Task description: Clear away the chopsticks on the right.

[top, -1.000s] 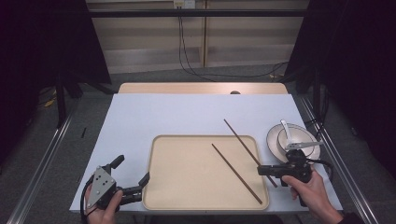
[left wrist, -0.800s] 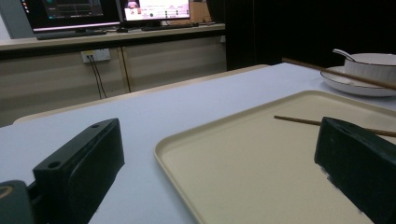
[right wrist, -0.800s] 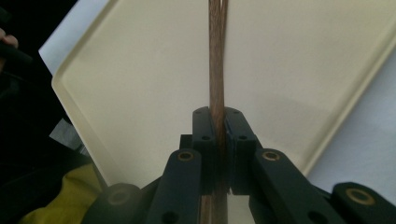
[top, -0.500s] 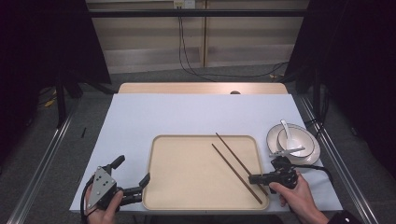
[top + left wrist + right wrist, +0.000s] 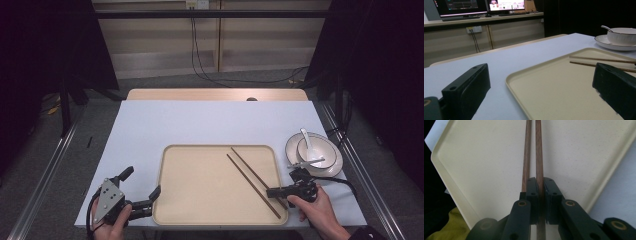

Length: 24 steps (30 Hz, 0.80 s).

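Here a white table (image 5: 210,125) stands on a grey floor (image 5: 45,165), with dark curtains to either side and a pale cabinet wall behind it, where black cables (image 5: 197,55) hang down. In the left gripper view, monitors (image 5: 480,5) sit on a counter at the back.

A beige tray (image 5: 200,185) lies at the table's near edge, about midway along it. Near the right edge a plate (image 5: 334,165) carries a bowl (image 5: 320,150) with a spoon (image 5: 306,141) in it.

Two chopsticks (image 5: 250,177) lie side by side on the right half of the tray, running from its far edge toward its near right corner. The right gripper (image 5: 274,192) is at that near right corner, held in a hand (image 5: 317,212), its jaws closed on one chopstick (image 5: 539,157); the other chopstick (image 5: 527,157) passes just outside one jaw, touching or nearly so.

The left gripper (image 5: 141,191) rests at the table's near left corner, its jaws spread wide, one of them reaching the tray's near left corner, nothing between them.

Since a second ago the chopsticks have moved: one then reached beyond the tray's far edge onto the table, and now both lie within the tray, closer together. The right gripper has shifted inward and nearer. The left gripper has not moved.
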Tool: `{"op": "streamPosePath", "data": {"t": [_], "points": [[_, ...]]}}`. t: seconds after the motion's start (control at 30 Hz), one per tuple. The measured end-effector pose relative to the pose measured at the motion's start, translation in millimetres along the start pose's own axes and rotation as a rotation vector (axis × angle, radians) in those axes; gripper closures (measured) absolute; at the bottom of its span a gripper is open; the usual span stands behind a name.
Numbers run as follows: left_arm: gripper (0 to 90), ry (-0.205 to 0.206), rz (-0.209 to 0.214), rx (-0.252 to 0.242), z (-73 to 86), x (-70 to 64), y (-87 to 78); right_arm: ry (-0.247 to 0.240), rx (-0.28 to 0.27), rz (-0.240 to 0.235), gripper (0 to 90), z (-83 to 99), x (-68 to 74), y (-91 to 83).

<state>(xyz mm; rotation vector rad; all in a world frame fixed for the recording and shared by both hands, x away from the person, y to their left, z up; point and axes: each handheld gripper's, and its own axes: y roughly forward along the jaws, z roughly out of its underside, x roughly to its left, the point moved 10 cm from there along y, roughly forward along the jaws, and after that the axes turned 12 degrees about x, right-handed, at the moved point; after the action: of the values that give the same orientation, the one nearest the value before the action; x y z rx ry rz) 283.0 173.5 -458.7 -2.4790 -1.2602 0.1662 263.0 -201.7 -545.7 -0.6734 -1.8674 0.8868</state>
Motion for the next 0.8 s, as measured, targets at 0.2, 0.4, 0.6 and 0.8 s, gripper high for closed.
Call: {"op": "streamPosePath", "data": {"t": [0.2, 0.4, 0.6, 0.8], "points": [[1.3, 0.002, 0.003, 0.001, 0.3, 0.2, 0.4, -0.007, -0.002, 0.0, 80.7, 0.1, 1.0, -0.2], [1.3, -0.002, 0.003, 0.004, 0.7, 0.3, 0.0, -0.035, -0.018, 0.012, 70.0, -1.1, -0.5, -3.1], [1.1, -0.02, 0.023, 0.014, 2.4, -1.8, 2.5, -0.105, -0.062, 0.051, 45.7, -1.8, -2.7, -17.6], [1.0, -0.024, 0.037, 0.018, 2.9, -4.7, 3.1, -0.198, -0.139, 0.037, 18.5, -2.1, 1.6, -35.7]]}}
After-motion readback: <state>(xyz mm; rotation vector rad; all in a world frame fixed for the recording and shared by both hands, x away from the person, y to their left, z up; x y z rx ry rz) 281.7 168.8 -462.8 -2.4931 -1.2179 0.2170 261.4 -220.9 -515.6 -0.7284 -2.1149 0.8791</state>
